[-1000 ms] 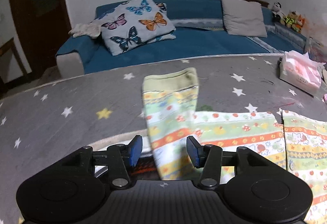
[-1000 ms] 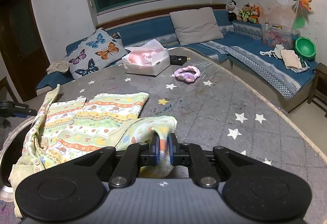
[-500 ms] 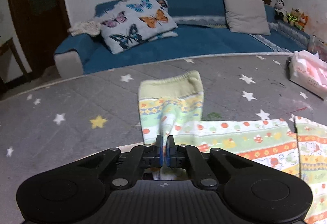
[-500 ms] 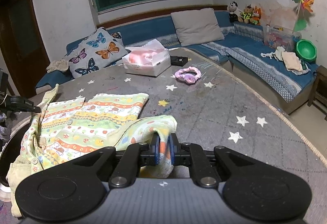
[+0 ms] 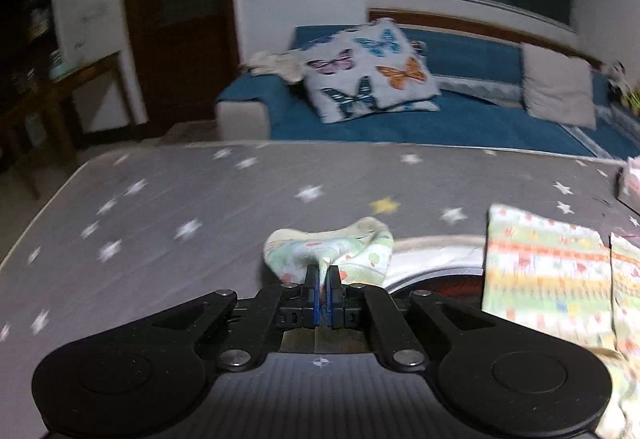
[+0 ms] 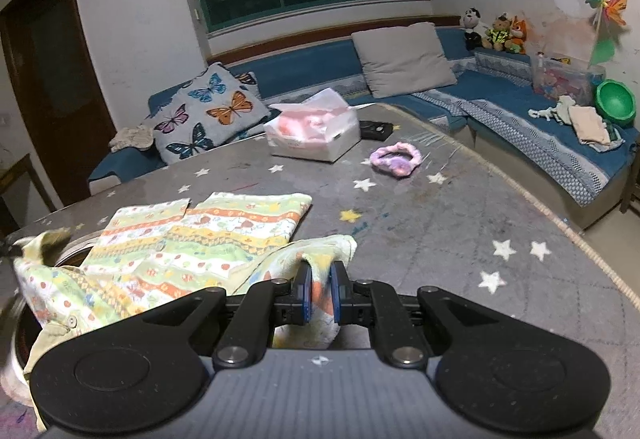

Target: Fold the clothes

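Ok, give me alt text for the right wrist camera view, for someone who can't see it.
The right gripper is shut on a sleeve of a patterned child's shirt spread on a grey star-print table. Behind it sit a tissue box and a purple headband, with a blue sofa beyond.

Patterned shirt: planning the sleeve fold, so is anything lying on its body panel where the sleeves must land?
Nothing visible does. The patterned shirt lies bare on top; the tissue box and purple scrunchie lie apart, farther back.
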The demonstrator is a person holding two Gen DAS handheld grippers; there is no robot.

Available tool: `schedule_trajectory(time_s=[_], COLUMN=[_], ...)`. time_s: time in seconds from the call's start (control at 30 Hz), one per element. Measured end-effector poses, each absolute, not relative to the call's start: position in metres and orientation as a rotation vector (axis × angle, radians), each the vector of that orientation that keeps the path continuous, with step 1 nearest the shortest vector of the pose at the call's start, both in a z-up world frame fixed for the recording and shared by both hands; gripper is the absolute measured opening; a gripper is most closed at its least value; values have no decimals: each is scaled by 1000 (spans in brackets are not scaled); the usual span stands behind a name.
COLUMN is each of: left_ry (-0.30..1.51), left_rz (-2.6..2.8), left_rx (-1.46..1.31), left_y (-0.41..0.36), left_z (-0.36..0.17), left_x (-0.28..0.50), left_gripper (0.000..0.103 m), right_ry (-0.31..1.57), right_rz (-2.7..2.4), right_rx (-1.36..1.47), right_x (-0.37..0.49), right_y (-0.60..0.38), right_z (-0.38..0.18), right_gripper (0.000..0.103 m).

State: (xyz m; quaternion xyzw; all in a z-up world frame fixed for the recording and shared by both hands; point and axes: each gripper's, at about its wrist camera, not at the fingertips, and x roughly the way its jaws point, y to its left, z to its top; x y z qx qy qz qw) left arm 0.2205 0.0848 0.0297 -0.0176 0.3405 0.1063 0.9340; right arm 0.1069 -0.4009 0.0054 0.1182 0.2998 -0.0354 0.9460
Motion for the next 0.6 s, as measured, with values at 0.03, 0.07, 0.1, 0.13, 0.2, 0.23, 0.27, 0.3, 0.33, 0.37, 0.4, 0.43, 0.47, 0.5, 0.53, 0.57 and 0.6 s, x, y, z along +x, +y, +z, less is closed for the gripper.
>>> schedule_trajectory(time_s=[0.03, 0.07, 0.1, 0.13, 0.2, 0.23, 0.27, 0.3, 0.33, 0.37, 0.4, 0.43, 0.47, 0.5, 0.53, 0.57, 0.6], left_ry=[694, 692, 691, 693, 705, 716, 727, 735, 740, 746, 751, 750, 746, 745, 744, 746, 748], left_rz=[229, 240, 254, 272, 298, 303, 307, 308, 313, 318, 323, 326, 328, 328, 327, 324, 324], left_rx=[-44, -53, -49, -39, -34, -46, -60, -72, -78, -85, -91, -101, -113, -124, -134, -136, -134], left_y=[93, 101, 106, 111, 119, 124, 129, 134, 136, 139, 142, 143, 145, 146, 147, 147, 147], left_z=[31, 32, 32, 31, 29, 28, 27, 25, 24, 23, 22, 23, 24, 25, 26, 26, 25], left_x=[207, 194, 182, 168, 143, 134, 125, 116, 109, 102, 95, 90, 83, 79, 76, 74, 72], left_gripper=[3, 3, 3, 3, 3, 3, 3, 3, 3, 3, 3, 3, 3, 3, 3, 3, 4], right_ry=[618, 626, 632, 638, 650, 655, 660, 658, 653, 647, 641, 636, 634, 633, 638, 646, 654], right_rz=[-72, -75, -81, -90, -109, -120, -132, -132, -125, -116, -100, -82, -65, -46, -23, 4, 31], right_rx=[244, 248, 248, 246, 237, 230, 224, 210, 192, 176, 154, 132, 112, 92, 74, 58, 41], right_x=[105, 103, 100, 96, 90, 88, 86, 84, 84, 84, 87, 91, 96, 100, 106, 113, 121], right_y=[-400, -399, -399, -400, -401, -402, -402, -400, -397, -393, -385, -378, -371, -364, -356, -348, -339], right_z=[4, 3, 2, 2, 1, 2, 2, 4, 7, 9, 12, 13, 13, 13, 12, 10, 8], right_gripper=[9, 9, 10, 10, 11, 11, 11, 11, 11, 14, 19, 30, 32, 32, 32, 32, 32])
